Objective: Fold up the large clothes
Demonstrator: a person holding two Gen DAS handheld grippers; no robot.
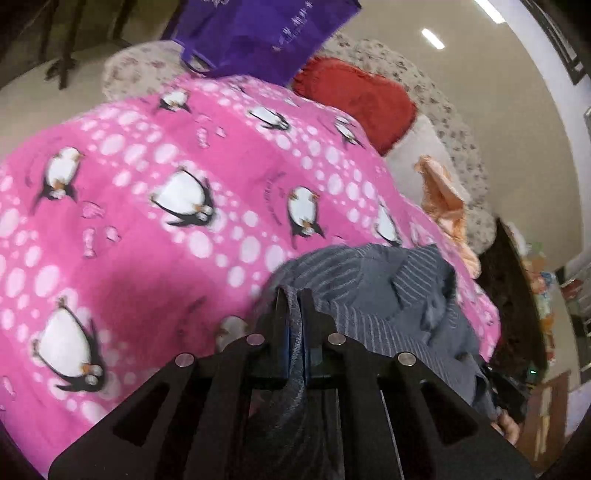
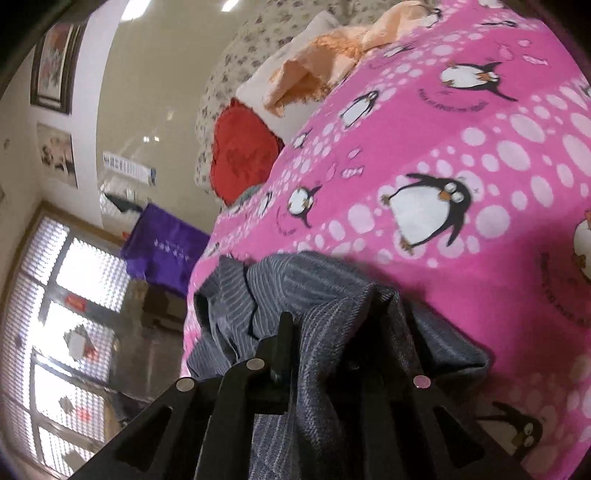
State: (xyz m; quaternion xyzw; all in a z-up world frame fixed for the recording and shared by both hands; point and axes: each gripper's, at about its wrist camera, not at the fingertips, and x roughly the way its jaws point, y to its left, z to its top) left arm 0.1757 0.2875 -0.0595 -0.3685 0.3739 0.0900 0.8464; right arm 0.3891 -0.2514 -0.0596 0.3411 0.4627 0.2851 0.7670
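Both your grippers grip the grey striped garment [image 1: 388, 295]: your left gripper [image 1: 295, 295] has its fingers pressed together on a fold of it, while cloth drapes over your right gripper [image 2: 325, 325], hiding one finger, so you cannot tell how wide that one stands. The garment lies bunched at the near edge of the pink penguin blanket [image 1: 147, 184]. Only your right view shows the window [image 2: 55, 314] and the wall pictures [image 2: 55, 62]; your left view shows a hand [image 1: 509, 424] at the lower right. Beyond lie an orange cloth [image 1: 443, 199], a red cushion [image 1: 358, 99] and a purple bag [image 1: 266, 33]. Most of the blanket is bare.
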